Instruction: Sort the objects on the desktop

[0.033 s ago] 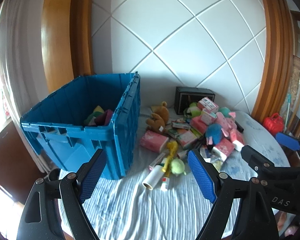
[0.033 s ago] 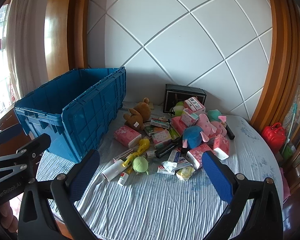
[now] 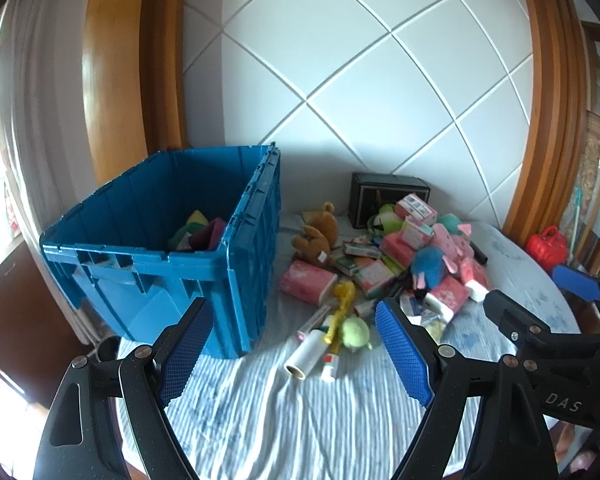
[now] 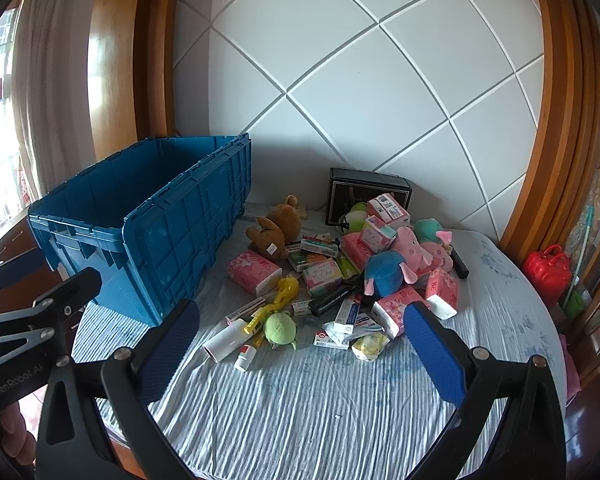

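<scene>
Now both claws, left claw (image 3: 296,350) and right claw (image 4: 302,350), hang released and empty; next pick the white roller (image 4: 226,339) beside the blue crate (image 4: 172,240).

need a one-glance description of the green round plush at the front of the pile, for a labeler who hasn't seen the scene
Start at the big blue crate on the striped tablecloth and look right, to the near edge of the toy pile. The green round plush lies there beside a white roller and touching a yellow toy. It is the only pale-green ball at the front; its neighbours are boxes, tubes and pink tissue packs.
</scene>
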